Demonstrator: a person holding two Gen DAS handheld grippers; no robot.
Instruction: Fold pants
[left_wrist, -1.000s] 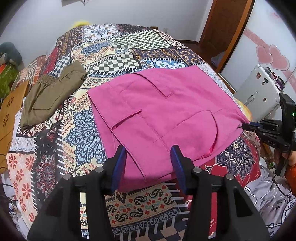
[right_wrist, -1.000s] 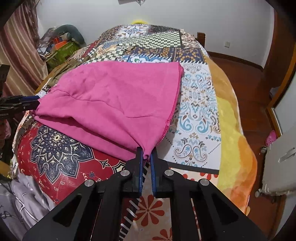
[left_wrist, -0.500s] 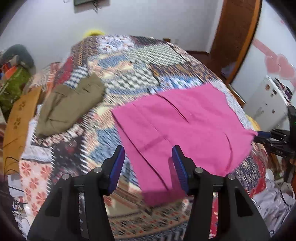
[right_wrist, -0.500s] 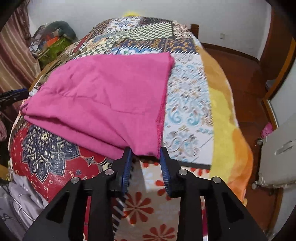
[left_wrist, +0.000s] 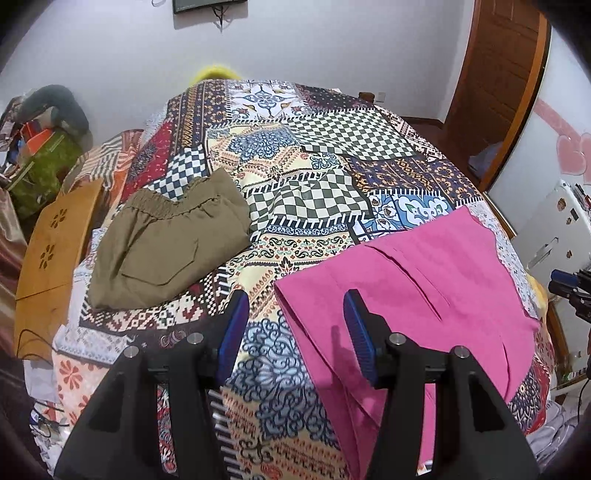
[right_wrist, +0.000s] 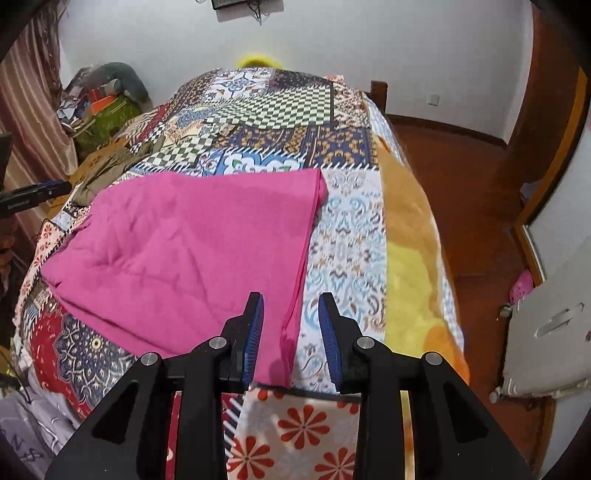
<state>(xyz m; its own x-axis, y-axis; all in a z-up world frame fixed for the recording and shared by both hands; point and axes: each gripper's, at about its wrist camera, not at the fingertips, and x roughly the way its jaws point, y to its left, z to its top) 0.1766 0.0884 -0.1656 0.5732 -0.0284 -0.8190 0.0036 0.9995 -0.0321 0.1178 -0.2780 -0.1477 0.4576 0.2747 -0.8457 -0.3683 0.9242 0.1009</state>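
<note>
Left wrist view looks down over a bed (left_wrist: 332, 155) under a patchwork cover. The left tool (left_wrist: 291, 328) hangs above the cover with its blue pads apart and nothing between them; only patterned cloth shows through the gap. Just to the right of it lie the pink pants (left_wrist: 424, 295), folded flat, their near left edge running beside the right pad without touching it. A slit pocket shows on the top layer. Farther left on the bed, well apart from the pink pair, rests a folded olive garment (left_wrist: 166, 243) with an elastic waistband. A wooden board (left_wrist: 51, 251) leans beside the bed at the left edge. The right tool (left_wrist: 570, 284) shows at the far right of this view, beyond the pants' far corner.

Right wrist view has the right tool (right_wrist: 291, 332) above the near corner of the pants (right_wrist: 192, 251). Its pads stand apart, and the pants' right hem runs down through the gap between them, lying slack on the cover, pressed by neither pad. The pants spread away to the left and up across the bed (right_wrist: 351, 240). At the left edge the left tool's (right_wrist: 55, 186) blue tip pokes in, apart from the pink cloth. Wooden floor (right_wrist: 461, 184) lies to the right of the bed.
</note>
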